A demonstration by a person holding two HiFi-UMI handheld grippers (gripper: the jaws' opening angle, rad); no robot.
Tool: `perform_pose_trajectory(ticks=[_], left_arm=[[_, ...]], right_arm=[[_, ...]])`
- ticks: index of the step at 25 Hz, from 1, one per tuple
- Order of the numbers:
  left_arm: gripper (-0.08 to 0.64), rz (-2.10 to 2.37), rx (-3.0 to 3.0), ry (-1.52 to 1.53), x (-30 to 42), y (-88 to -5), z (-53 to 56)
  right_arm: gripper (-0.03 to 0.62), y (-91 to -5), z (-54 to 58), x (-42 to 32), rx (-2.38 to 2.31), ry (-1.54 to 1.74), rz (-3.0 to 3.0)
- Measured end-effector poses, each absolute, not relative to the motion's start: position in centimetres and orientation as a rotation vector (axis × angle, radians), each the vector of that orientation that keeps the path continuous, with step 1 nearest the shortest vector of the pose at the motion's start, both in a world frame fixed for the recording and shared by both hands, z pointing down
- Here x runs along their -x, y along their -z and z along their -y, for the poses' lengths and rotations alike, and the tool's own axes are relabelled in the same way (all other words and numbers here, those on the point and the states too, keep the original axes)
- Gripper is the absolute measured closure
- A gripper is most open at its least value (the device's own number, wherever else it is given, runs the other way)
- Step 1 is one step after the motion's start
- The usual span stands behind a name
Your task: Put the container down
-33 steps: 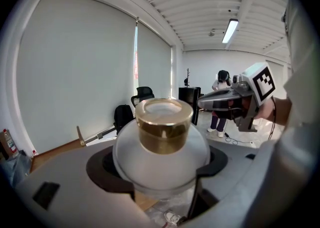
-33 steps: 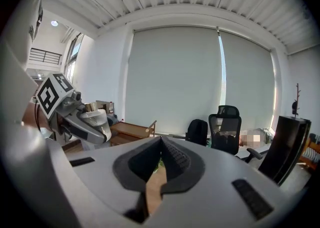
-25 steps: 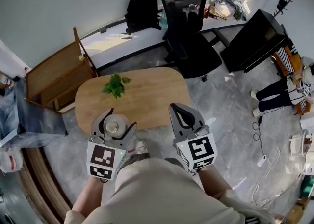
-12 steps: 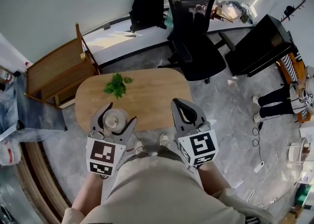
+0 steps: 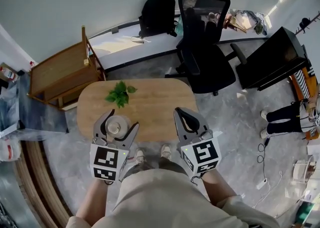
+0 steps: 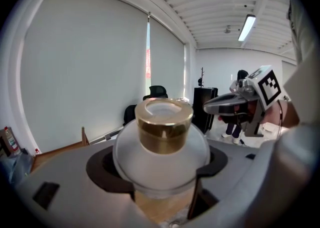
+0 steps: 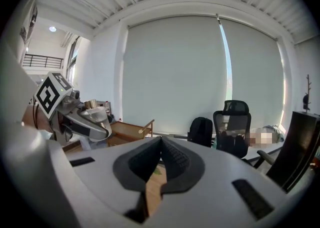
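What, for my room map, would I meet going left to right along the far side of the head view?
wooden rack → black backpack → office chair → black cabinet

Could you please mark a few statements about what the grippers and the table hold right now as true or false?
1. The left gripper is shut on the container. True.
2. The right gripper holds the leafy sprig. False: its jaws are together on nothing, and the sprig lies on the wooden table.
3. The container has a gold-coloured cap. True.
4. The backpack sits on the wooden table. False: the backpack is on the white ledge beyond the table.
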State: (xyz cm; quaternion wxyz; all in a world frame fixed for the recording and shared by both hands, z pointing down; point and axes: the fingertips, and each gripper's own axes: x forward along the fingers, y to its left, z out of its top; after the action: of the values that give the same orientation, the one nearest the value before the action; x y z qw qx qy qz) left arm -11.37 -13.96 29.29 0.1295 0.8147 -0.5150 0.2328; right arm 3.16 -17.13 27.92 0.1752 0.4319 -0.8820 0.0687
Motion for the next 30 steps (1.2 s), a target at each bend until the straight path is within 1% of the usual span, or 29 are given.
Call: perform_pose_trajectory(ticks=[15, 21, 30], left_arm=[[0.225, 1.56, -2.403, -0.622, 9.7, -34.7, 28.3], [0.225, 1.555, -2.39, -0.59, 10.2, -39.9, 32.5], [0.225, 1.585, -2.365, -0.52, 10.5, -49.6, 37.8]], right_arm=[[0.595, -32.1, 28.6, -2.8, -1.19, -0.129, 2.522], [0.596, -36.5, 32.8, -0.8, -1.225, -0.16, 2.518], [0.596, -46.0, 37.4, 0.6, -1.197, -0.163, 2.476]])
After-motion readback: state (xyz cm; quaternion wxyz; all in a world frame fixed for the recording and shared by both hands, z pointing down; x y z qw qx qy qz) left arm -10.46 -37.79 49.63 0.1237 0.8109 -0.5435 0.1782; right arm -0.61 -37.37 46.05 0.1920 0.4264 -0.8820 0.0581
